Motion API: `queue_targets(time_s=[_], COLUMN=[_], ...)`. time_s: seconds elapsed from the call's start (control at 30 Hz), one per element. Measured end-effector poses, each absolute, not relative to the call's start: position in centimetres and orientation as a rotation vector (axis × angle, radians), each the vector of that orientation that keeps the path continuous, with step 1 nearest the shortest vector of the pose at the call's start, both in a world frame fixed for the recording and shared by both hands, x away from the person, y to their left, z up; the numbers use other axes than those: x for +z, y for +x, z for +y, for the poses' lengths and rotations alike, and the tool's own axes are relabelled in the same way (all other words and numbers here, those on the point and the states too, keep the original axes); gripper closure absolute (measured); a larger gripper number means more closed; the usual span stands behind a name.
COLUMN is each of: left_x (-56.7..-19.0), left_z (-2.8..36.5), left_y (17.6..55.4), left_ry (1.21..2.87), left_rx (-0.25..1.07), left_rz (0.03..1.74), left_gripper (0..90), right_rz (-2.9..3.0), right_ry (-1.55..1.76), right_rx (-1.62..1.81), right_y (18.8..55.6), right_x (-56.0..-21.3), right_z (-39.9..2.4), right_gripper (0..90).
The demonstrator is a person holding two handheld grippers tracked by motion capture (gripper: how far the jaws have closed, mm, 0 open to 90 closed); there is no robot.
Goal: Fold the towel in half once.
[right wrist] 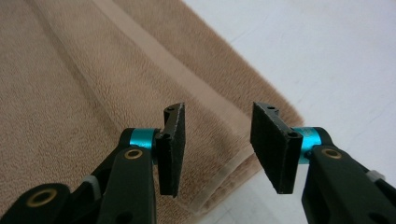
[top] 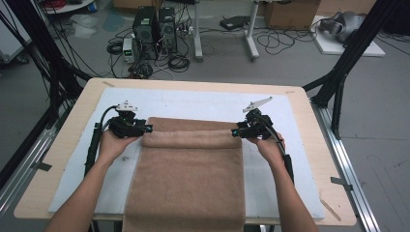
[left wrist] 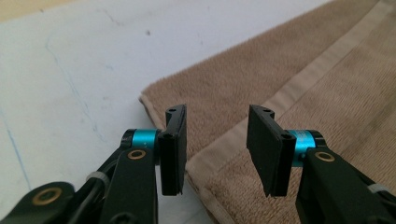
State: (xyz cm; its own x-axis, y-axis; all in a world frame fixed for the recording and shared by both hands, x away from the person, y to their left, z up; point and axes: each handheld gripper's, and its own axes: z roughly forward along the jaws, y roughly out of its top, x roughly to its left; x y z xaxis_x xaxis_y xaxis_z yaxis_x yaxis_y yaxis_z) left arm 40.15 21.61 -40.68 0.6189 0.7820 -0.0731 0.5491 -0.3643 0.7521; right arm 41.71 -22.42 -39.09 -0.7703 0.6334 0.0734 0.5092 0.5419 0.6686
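A tan terry towel [top: 188, 179] lies flat on the white mat [top: 203, 104] that covers the wooden surface [top: 63, 150], its long body running from the middle of the mat to the near edge of the surface and hanging a little over it; its far end is turned back on itself into a soft, rounded fold [top: 191, 137] that runs straight across the towel's width, with a strip of the lower layer showing just beyond the fold; the pile is looped and even in colour, and a flat, smoother woven band [left wrist: 299, 84] crosses it near the hem, paler than the rest; in the left gripper view the hemmed corner [left wrist: 154, 100] of the towel rests on the mat with a second layer's edge lying over it nearer the camera; in the right gripper view the matching corner [right wrist: 280, 109] shows the same stacked edges; the left claw [top: 146, 129] sits at the left end of the fold, released, its jaws apart above the towel's edge with cloth below them and not pinched; the right claw [top: 235, 132] sits at the right end of the fold, likewise released, its jaws apart over the hem and clear of the cloth; each hand holds its gripper just outside the towel's side edges, over bare mat
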Motion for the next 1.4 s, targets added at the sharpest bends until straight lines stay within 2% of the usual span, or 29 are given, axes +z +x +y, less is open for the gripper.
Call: queue_targets(time_s=[0.27, 0.43, 0.5, 0.7, 0.8, 1.4], left_x=[-42.8, -43.3, -43.3, -43.1, -43.0, -40.1], left_z=[21.1, 20.9, 20.8, 20.4, 20.4, 21.4], left_y=[40.0, 39.8, 39.7, 39.5, 39.4, 37.1], left_ry=[2.142, 2.132, 2.136, 2.152, 2.159, 2.071], left_rx=[0.352, 0.361, 0.373, 0.386, 0.393, 0.422], left_rz=[1.052, 1.043, 1.052, 1.037, 1.026, 0.940], left_gripper=[57.8, 63.3, 65.1, 78.1, 82.7, 85.4], right_rz=[2.620, 2.633, 2.633, 2.648, 2.654, 2.625], right_ry=[1.033, 1.060, 1.055, 1.038, 1.014, 0.909], right_rx=[0.994, 0.968, 0.964, 0.966, 0.963, 1.120], right_y=[41.7, 41.8, 41.8, 41.6, 41.6, 39.1], right_x=[-41.7, -42.5, -42.5, -42.4, -42.1, -39.1], right_z=[-22.1, -21.9, -21.9, -21.7, -21.6, -22.5], right_gripper=[54.5, 56.7, 61.0, 78.4, 81.4, 82.7])
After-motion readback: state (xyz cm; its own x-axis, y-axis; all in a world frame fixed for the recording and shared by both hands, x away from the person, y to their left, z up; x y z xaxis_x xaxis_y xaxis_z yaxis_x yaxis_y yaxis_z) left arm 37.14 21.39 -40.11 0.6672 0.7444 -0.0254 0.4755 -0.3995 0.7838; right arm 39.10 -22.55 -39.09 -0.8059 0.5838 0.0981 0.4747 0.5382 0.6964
